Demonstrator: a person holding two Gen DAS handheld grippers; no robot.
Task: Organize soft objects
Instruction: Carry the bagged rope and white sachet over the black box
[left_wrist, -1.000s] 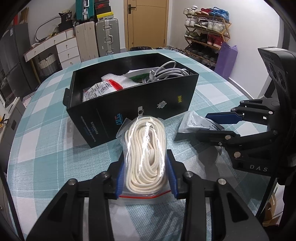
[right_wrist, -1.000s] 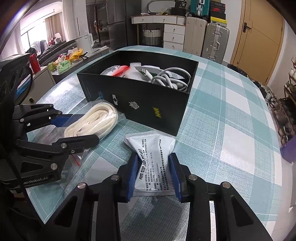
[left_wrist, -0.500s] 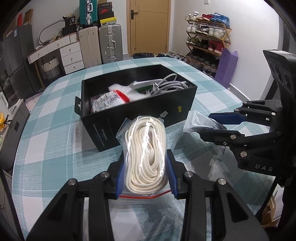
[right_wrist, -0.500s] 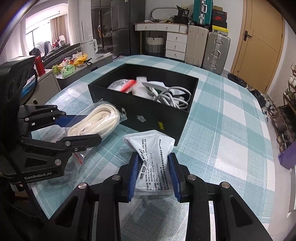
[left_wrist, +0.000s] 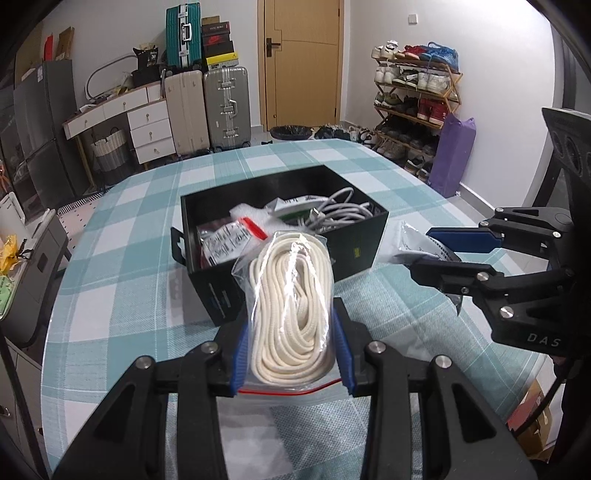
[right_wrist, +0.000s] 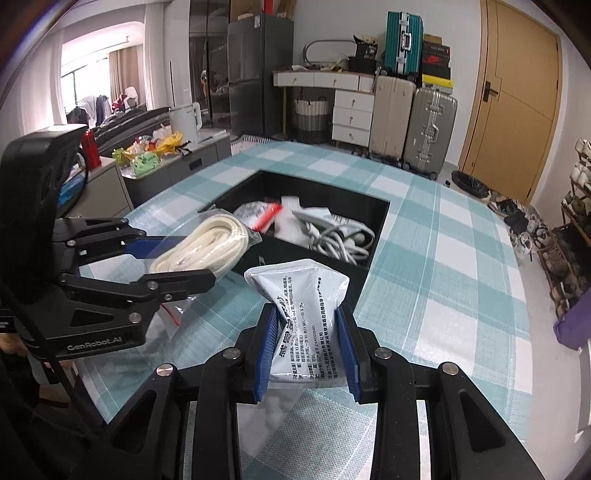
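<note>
My left gripper (left_wrist: 291, 350) is shut on a clear zip bag of coiled white rope (left_wrist: 291, 295) and holds it above the table, in front of the black box (left_wrist: 354, 254). The rope bag also shows in the right wrist view (right_wrist: 207, 247), clamped by the left gripper (right_wrist: 173, 258). My right gripper (right_wrist: 304, 350) is shut on a white printed pouch (right_wrist: 303, 306), lifted near the box's (right_wrist: 376, 251) front corner. In the left wrist view the right gripper (left_wrist: 439, 251) and pouch (left_wrist: 417, 243) are at the right. The box holds white cables (right_wrist: 340, 240) and packets.
The round table has a teal and white checked cloth (right_wrist: 443, 258). Suitcases (left_wrist: 225, 107), a drawer unit (left_wrist: 147, 125) and a shoe rack (left_wrist: 413, 96) stand beyond the table. A counter with a kettle (right_wrist: 184, 118) is at the left.
Both grippers have risen and pulled back with their loads; the box now looks lower and farther, and its inside shows more. Both grips are unchanged.
</note>
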